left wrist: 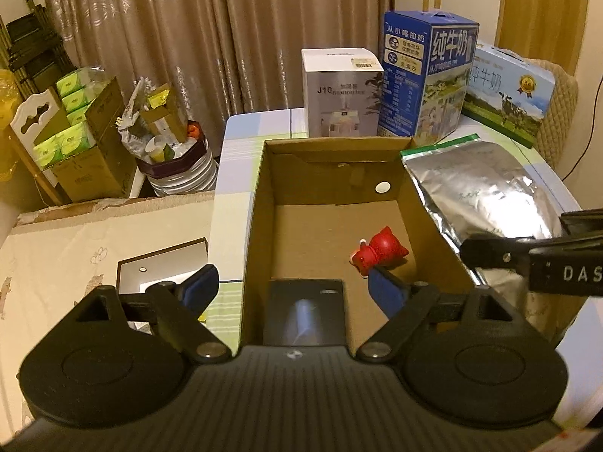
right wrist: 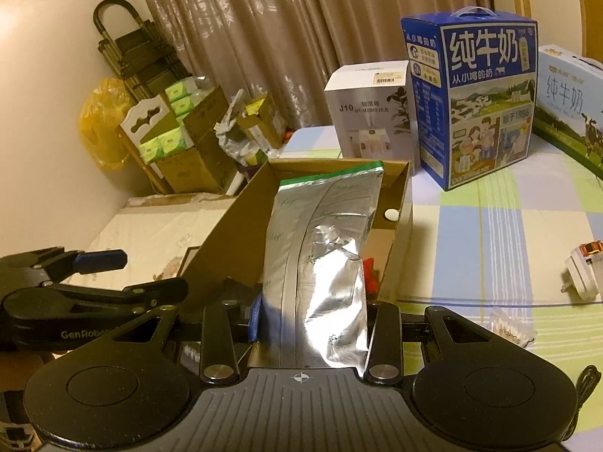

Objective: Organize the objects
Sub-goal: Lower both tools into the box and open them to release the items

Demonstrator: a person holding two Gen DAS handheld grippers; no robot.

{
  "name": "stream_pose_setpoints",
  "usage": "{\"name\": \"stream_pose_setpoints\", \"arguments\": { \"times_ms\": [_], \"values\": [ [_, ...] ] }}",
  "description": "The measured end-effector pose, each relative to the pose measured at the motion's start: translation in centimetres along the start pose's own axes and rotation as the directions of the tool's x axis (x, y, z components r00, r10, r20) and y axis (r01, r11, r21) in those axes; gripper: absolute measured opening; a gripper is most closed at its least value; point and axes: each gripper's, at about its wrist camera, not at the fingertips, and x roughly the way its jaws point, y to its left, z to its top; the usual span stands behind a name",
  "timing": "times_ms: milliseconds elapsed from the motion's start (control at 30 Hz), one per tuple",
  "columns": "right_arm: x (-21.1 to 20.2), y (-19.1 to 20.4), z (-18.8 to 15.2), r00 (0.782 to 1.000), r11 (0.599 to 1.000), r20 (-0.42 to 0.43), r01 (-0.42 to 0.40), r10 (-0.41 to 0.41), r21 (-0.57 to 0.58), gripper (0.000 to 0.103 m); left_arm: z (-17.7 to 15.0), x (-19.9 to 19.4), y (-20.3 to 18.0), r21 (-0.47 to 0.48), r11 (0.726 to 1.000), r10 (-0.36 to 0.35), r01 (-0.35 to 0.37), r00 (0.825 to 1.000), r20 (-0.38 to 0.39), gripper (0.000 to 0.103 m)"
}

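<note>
An open cardboard box point(left wrist: 260, 196) stands on the checked tablecloth. A red toy figure point(left wrist: 378, 252) and a dark flat packet point(left wrist: 305, 310) lie on its floor. My left gripper point(left wrist: 292, 288) is open, its fingers straddling the box's left wall near the front. My right gripper point(right wrist: 312, 316) is shut on a silver foil bag point(right wrist: 324, 248) and holds it over the box's point(right wrist: 226, 226) right side. The bag also shows in the left wrist view point(left wrist: 482, 188), with the right gripper at the frame's right edge.
A white humidifier box point(left wrist: 341, 92), a tall blue milk carton point(left wrist: 426, 75) and a lower milk case point(left wrist: 508, 94) stand behind the box. A white plug with a toy car point(right wrist: 584, 267) and a small packet point(right wrist: 512, 329) lie at right. Clutter fills the floor at left.
</note>
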Motion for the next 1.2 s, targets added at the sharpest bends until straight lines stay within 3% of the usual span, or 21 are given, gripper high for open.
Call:
{"name": "stream_pose_setpoints", "arguments": {
  "times_ms": [333,367,400,467,567,800,1200],
  "values": [
    [1.3,0.3,0.2,0.999,0.996,-0.005,-0.047,0.047,0.074,0.039,-0.8,-0.8,1.2,-0.028,0.999,0.016,-0.016,1.000,0.005,0.084],
    [1.4,0.2,0.3,0.998,0.994,0.007,-0.058,0.058,0.089,0.048,-0.9,-0.8,1.3,-0.034,0.999,0.017,-0.017,1.000,0.004,0.084],
    [1.4,0.0,0.4,0.996,0.991,0.028,-0.083,0.080,0.108,0.064,-1.0,-0.8,1.4,-0.039,0.999,0.017,-0.017,1.000,0.003,0.084],
    [1.2,-0.3,0.7,0.992,0.984,0.072,-0.114,0.105,0.136,0.077,-1.2,-0.8,1.6,-0.047,0.999,0.019,-0.019,1.000,0.001,0.084],
    [0.5,-0.5,1.0,0.991,0.984,0.102,-0.101,0.087,0.145,0.078,-1.7,-0.9,1.7,-0.058,0.998,0.016,-0.016,1.000,-0.005,0.084],
    [-1.0,-1.3,-0.2,0.994,0.988,0.081,-0.077,0.067,0.137,0.078,-2.8,-1.5,1.3,-0.074,0.997,0.015,-0.015,1.000,-0.006,0.084],
    [-7.9,-3.8,-4.3,0.994,0.992,0.108,0.012,-0.026,0.126,0.078,-4.3,-5.7,-2.5,-0.103,0.994,-0.027,0.032,0.999,0.043,0.086]
  ]
}}
